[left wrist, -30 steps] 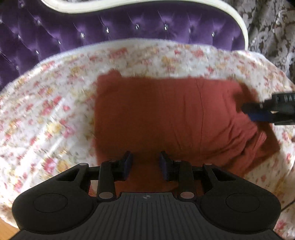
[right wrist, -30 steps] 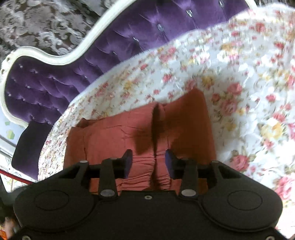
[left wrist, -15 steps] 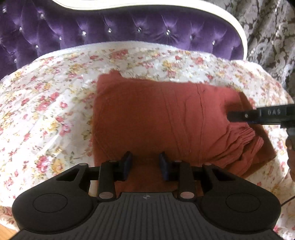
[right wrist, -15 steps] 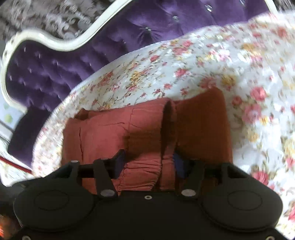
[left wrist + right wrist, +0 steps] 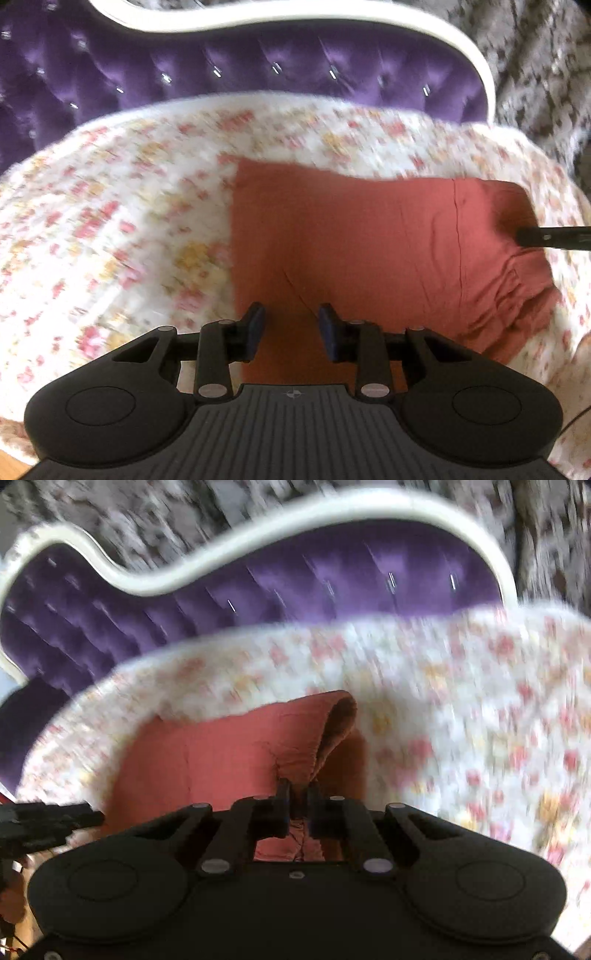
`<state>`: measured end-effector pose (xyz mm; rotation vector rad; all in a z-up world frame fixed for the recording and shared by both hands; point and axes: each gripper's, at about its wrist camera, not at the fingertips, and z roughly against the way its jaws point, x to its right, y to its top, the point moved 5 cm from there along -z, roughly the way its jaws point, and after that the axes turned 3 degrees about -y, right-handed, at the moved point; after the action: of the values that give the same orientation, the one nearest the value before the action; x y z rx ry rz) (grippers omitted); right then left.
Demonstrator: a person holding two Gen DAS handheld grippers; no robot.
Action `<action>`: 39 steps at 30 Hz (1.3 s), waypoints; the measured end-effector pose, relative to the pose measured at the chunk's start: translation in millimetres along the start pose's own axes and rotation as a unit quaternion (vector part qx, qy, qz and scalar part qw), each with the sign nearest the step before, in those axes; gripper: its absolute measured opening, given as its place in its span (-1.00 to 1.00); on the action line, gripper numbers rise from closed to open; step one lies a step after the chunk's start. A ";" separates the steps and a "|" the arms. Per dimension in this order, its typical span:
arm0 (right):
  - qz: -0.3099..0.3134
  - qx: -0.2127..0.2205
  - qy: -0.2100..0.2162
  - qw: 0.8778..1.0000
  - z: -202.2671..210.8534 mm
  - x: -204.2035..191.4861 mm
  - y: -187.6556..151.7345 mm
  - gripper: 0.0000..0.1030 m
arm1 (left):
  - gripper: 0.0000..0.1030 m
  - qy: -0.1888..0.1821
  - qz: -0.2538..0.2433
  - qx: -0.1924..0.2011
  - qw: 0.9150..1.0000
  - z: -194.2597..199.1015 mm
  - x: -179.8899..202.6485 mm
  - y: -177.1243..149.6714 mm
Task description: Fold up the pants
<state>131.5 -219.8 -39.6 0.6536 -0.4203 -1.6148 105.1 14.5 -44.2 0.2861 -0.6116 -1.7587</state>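
Looking through the left wrist view, the pants (image 5: 369,251) lie folded flat on the floral bedspread (image 5: 110,229), centre to 3 o'clock, purple headboard (image 5: 258,70) at 12. The left hand-held gripper (image 5: 291,326) sits spread over the near edge, pinching nothing. The right hand-held gripper (image 5: 554,238) pokes in at 3 o'clock.

Right wrist view, pretty blurry: the right one (image 5: 297,808) is closing on the gathered waistband, fabric bunched between its fingers and lifted into a hump. Left one (image 5: 48,821) at 9 o'clock.
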 end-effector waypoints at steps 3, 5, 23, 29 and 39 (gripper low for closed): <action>0.020 -0.020 -0.041 0.999 -22.4 9.3 -16.2 -0.53 | -0.38 0.019 -0.026 -0.014 0.999 -13.0 5.1 -11.2; 0.025 -0.019 -0.052 0.998 -25.2 12.3 -19.3 -0.40 | -0.37 0.022 -0.036 -0.009 0.999 -11.8 6.9 -14.4; 0.036 0.042 0.037 0.998 5.1 -43.6 38.0 0.01 | -0.39 0.019 -0.022 -0.004 1.000 -10.1 7.8 -5.7; 0.091 0.004 0.107 0.990 -56.4 -111.8 64.4 -0.01 | -0.39 0.011 -0.002 0.007 1.000 1.8 8.5 -28.8; 0.113 -0.089 0.149 0.978 -155.3 -189.8 88.1 -0.01 | -0.39 0.003 0.010 0.022 1.000 5.4 8.0 -36.5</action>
<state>308.4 -31.3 -72.6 0.6738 -0.1224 -1.2957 70.1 14.5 -58.5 0.3138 -0.6473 -1.7261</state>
